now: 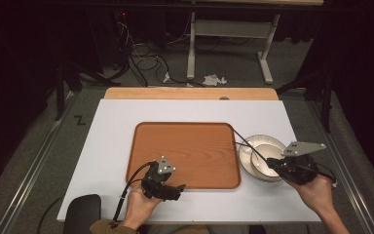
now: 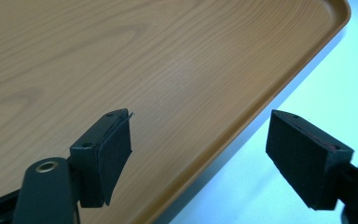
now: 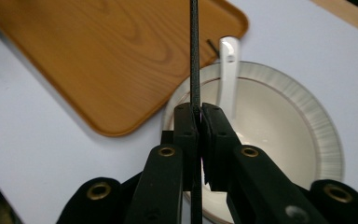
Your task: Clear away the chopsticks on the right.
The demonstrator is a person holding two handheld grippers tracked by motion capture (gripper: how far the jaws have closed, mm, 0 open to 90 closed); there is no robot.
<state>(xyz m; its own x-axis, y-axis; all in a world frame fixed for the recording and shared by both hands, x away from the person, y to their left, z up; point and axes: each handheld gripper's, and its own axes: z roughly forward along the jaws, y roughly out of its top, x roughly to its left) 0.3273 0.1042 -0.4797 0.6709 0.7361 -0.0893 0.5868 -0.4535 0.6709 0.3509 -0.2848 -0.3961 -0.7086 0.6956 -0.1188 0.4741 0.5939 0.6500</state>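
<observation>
Right tongs [image 3: 199, 122] pinching a black chopstick [image 3: 194, 51] over bowl [image 3: 303, 121], left tongs [image 2: 200, 149] spread above tray [image 2: 121, 60].

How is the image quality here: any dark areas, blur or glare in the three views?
High view: the white table is evenly lit, the surroundings fall into near black. Left gripper view: the wooden tray is sharp, the table beyond it washes out pale blue. Right gripper view: the thin black stick and bowl are clear; the right gripper looks soft close up.
</observation>
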